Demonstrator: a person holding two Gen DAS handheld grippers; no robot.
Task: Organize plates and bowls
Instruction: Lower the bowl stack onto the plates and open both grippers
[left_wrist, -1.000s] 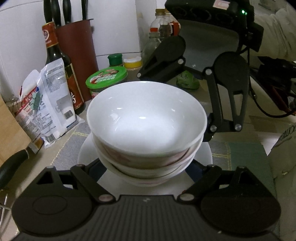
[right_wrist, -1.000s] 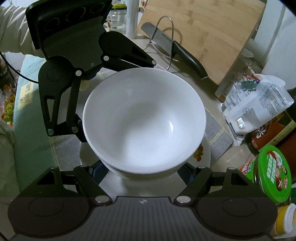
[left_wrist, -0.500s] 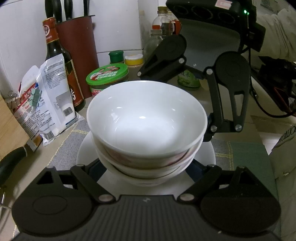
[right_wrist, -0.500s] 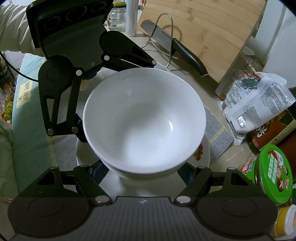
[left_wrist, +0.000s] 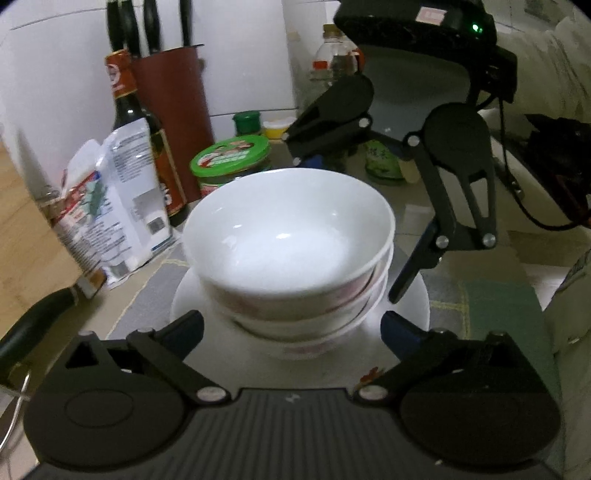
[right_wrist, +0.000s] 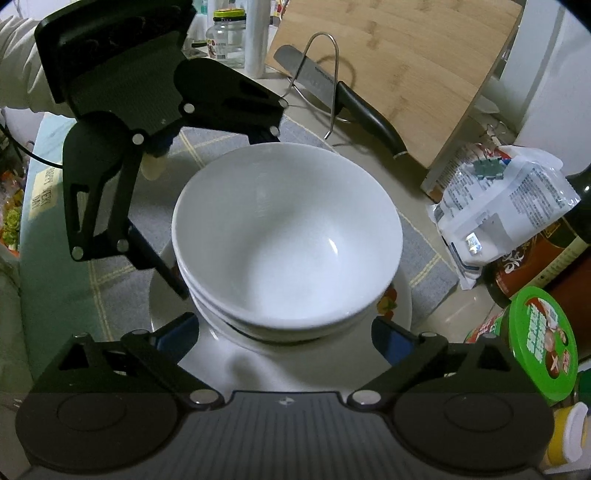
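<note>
L wrist view: left gripper (left_wrist: 291, 326) wide open, holds nothing; bowl stack (left_wrist: 291, 236) on plate (left_wrist: 410, 306), betw fingers.
R wrist view: right gripper (right_wrist: 284, 332) wide open, empty; bowl stack (right_wrist: 286, 240) nested on plate (right_wrist: 400, 306).
Handling: glazed ceramic, likely heavy, slippery, fragile; grip plate rim both sides.

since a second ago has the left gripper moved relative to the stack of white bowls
Yes. The left gripper has backed away from the stack of white bowls; its blue fingertips, earlier tucked beside the stack, now sit clear in front of it, over the white plate.
</note>
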